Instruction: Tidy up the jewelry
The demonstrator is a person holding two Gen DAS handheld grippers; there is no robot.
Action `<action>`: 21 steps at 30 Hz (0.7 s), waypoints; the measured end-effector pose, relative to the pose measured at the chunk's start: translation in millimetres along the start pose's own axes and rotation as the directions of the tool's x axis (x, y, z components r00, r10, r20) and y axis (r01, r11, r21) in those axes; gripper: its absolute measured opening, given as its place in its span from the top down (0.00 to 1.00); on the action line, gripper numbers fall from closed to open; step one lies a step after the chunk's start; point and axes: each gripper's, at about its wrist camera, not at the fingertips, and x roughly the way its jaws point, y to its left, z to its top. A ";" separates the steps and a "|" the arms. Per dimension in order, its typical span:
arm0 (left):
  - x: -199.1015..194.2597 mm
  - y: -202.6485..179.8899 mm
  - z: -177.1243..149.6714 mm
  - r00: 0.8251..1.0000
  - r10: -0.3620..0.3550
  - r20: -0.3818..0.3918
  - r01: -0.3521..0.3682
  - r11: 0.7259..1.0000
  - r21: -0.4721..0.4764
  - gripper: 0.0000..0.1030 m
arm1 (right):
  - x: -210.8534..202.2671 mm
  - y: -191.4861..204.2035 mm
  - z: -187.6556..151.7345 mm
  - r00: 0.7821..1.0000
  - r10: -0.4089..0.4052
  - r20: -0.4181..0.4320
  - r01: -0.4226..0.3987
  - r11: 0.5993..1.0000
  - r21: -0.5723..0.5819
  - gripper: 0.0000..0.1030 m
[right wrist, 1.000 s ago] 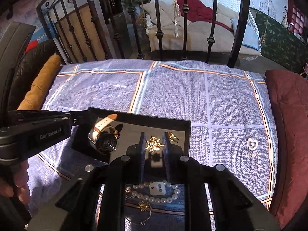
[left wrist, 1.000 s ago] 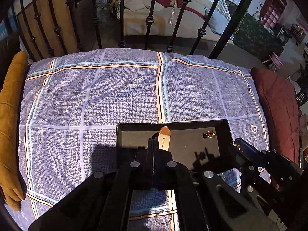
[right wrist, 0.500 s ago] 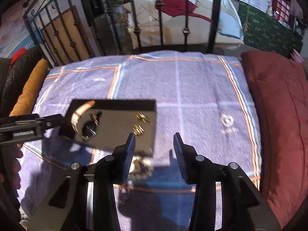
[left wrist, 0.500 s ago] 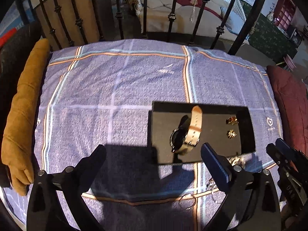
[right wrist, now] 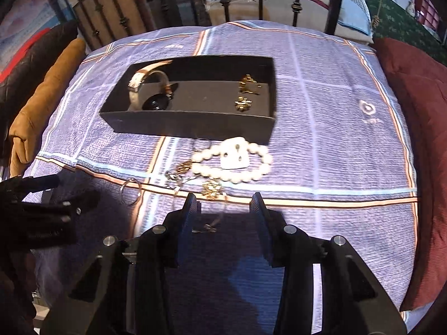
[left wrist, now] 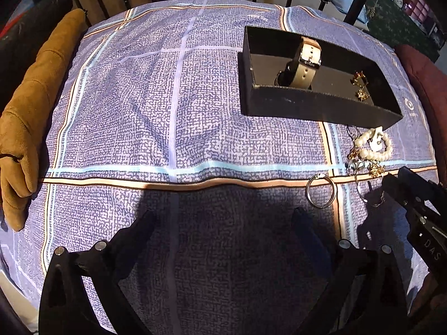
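Fingers (right wrist: 190, 217) of both grippers spread wide, empty, hovering low over the cloth (left wrist: 167, 97) near the loose jewelry (right wrist: 232, 162).

Both grippers have released and pulled back from the black tray (right wrist: 192, 127): watch (right wrist: 152, 92) and gold earring (right wrist: 243, 103) now lie inside, jaws apart.

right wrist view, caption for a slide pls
Open right gripper hovers before loose pearl bracelet; watch already in black tray.

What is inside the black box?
Inside the box lie a watch with a pale strap and two gold pieces. The near wall hides a strip of the floor, so anything tiny there cannot be seen.
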 end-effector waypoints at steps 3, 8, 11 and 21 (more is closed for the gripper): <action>4.6 -0.8 -5.0 1.000 0.001 -0.003 -0.001 1.000 0.007 0.06 | 6.1 8.7 3.1 1.000 0.006 0.017 -0.006 1.000 -0.014 0.59; 10.5 -8.4 -11.7 0.999 0.028 0.041 -0.029 0.999 0.042 0.05 | 28.5 15.6 3.3 1.000 -0.023 -0.004 0.023 0.999 -0.042 0.67; 8.5 -8.5 -12.1 0.999 0.015 0.039 -0.017 0.999 0.044 0.11 | 21.1 4.2 4.9 1.000 0.014 0.006 -0.014 1.000 0.012 0.82; -22.9 -12.5 12.5 0.994 -0.103 0.029 0.100 0.992 0.075 0.96 | -26.1 -6.8 14.8 0.995 0.050 0.081 -0.054 0.997 0.053 0.82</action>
